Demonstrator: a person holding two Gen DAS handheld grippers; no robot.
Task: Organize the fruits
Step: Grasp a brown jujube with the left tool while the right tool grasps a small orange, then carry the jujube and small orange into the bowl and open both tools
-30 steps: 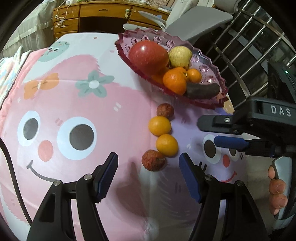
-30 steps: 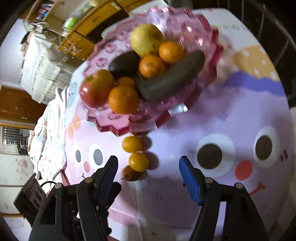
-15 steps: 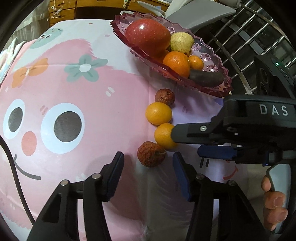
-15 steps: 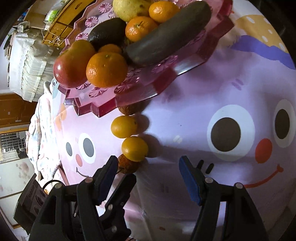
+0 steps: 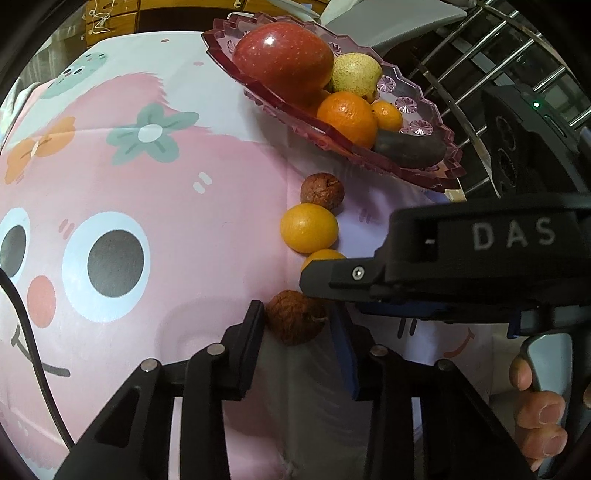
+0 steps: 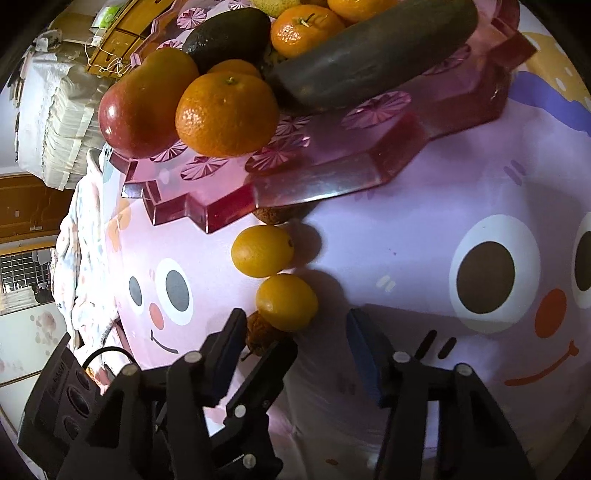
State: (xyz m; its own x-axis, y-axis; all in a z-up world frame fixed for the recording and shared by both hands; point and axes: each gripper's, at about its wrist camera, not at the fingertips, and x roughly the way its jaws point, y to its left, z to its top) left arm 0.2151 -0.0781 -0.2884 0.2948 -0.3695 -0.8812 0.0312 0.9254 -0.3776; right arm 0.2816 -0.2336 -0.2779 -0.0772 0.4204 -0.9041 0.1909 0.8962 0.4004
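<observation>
A row of loose fruit lies on the cartoon tablecloth by a pink glass fruit plate (image 5: 421, 173). My left gripper (image 5: 301, 325) has its jaws closely around the nearest wrinkled brown fruit (image 5: 293, 317); the left pad touches it. Behind it lie a yellow-orange citrus (image 5: 321, 256), partly hidden by my right gripper's body, another citrus (image 5: 308, 229) and a second brown fruit (image 5: 321, 191). My right gripper (image 6: 295, 332) is open, with the near citrus (image 6: 286, 302) just ahead of its fingers. The plate (image 6: 325, 184) holds an apple, oranges, a pear, an avocado and a dark cucumber.
The right gripper's black body (image 5: 461, 254) crosses just above the left gripper's fingertips. The left gripper's fingers (image 6: 266, 373) show below the brown fruit in the right wrist view. A metal railing (image 5: 480, 66) stands behind the plate. A wooden dresser (image 5: 166, 11) is beyond the table.
Both grippers moved forward toward the fruit row. My left jaws narrowed from wide open to closely around the brown fruit. My right gripper now hangs over the left gripper's tips.
</observation>
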